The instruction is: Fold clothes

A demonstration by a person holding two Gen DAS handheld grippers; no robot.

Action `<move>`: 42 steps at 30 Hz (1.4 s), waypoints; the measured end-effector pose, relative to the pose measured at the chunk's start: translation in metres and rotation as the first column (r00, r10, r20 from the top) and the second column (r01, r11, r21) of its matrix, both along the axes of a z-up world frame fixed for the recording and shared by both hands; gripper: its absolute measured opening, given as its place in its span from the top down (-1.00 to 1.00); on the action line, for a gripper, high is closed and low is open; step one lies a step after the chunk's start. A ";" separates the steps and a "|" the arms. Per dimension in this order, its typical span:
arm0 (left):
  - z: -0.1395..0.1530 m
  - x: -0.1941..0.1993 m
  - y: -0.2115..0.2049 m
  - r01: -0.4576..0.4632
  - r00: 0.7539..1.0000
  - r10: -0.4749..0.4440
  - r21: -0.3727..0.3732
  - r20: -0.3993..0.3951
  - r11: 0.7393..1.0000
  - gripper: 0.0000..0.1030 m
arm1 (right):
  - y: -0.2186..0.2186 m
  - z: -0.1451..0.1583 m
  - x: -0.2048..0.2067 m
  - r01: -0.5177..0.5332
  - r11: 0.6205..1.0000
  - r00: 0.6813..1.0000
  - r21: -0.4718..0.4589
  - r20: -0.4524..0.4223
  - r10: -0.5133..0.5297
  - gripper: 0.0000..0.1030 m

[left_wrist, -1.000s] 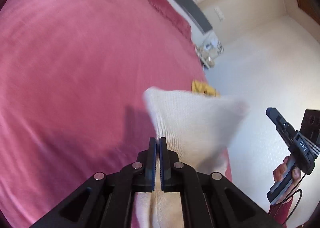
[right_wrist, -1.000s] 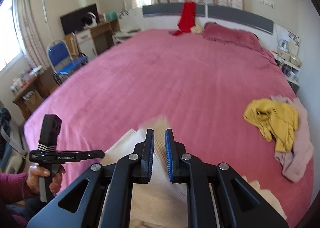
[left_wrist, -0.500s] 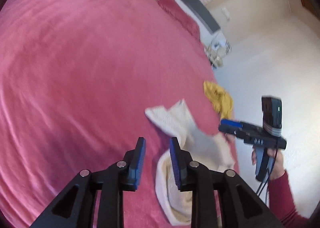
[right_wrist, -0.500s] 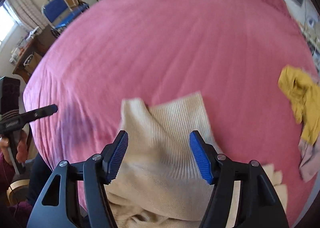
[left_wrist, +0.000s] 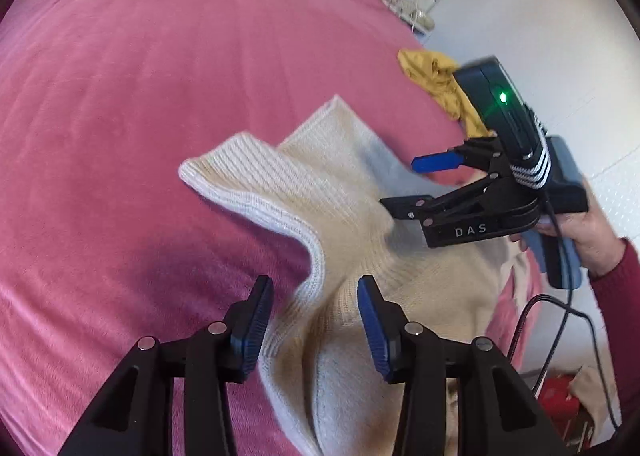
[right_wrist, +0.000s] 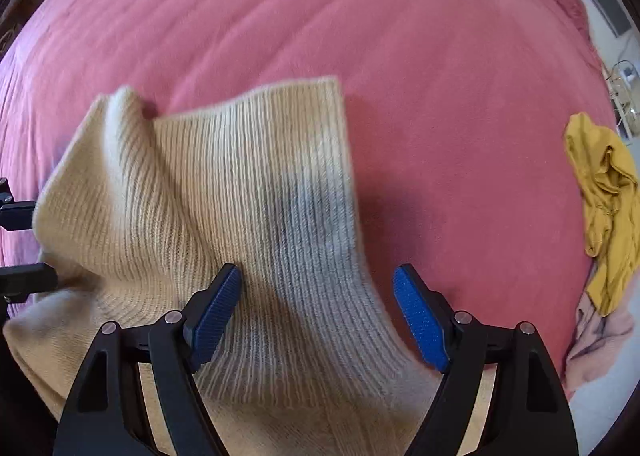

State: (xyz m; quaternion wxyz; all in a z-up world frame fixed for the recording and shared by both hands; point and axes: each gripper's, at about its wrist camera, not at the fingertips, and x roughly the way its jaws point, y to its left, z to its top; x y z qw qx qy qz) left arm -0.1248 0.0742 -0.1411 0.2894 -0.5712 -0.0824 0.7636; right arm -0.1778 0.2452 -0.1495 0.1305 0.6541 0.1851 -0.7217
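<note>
We've let go: left claw (left_wrist: 316,320) and right claw (right_wrist: 318,316) both gape over the cream sweater (right_wrist: 224,191), seemingly rumpled; creases may fold in.

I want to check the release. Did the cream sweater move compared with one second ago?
Yes. The cream sweater was held up in the shut left gripper; now it lies on the pink bed cover, both grippers open.
</note>
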 end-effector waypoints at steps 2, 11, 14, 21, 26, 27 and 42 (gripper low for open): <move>-0.009 0.000 0.006 0.011 1.000 -0.011 -0.041 0.008 0.999 0.72 | -0.001 -0.004 0.001 0.013 1.000 1.000 -0.022 0.000 -0.013 0.48; 0.039 0.004 -0.064 -0.252 0.963 0.266 0.187 -0.052 0.950 0.94 | 0.008 0.047 0.016 0.081 0.964 0.984 -0.253 -0.137 -0.118 0.80; 0.090 0.014 -0.094 -0.265 0.933 0.314 0.254 -0.177 0.930 0.94 | 0.002 0.084 0.019 0.049 0.944 0.972 -0.325 -0.200 -0.119 0.80; 0.161 -0.055 -0.148 -0.309 0.881 0.365 0.219 -0.300 0.926 0.94 | -0.043 0.186 -0.012 -0.069 0.917 0.887 -0.394 -0.444 -0.124 0.80; 0.207 -0.112 -0.185 -0.345 0.841 0.390 0.183 -0.376 0.921 0.88 | -0.086 0.227 -0.088 -0.042 0.944 0.820 -0.328 -0.551 -0.155 0.80; 0.210 -0.118 -0.191 -0.351 0.838 0.393 0.176 -0.379 0.920 0.83 | -0.096 0.228 -0.107 -0.003 0.962 0.796 -0.272 -0.584 -0.162 0.77; 0.088 -0.061 -0.241 -0.387 0.916 0.394 0.098 -0.071 0.917 0.46 | 0.016 0.128 0.014 0.059 0.874 0.957 -0.482 -0.220 -0.187 -0.25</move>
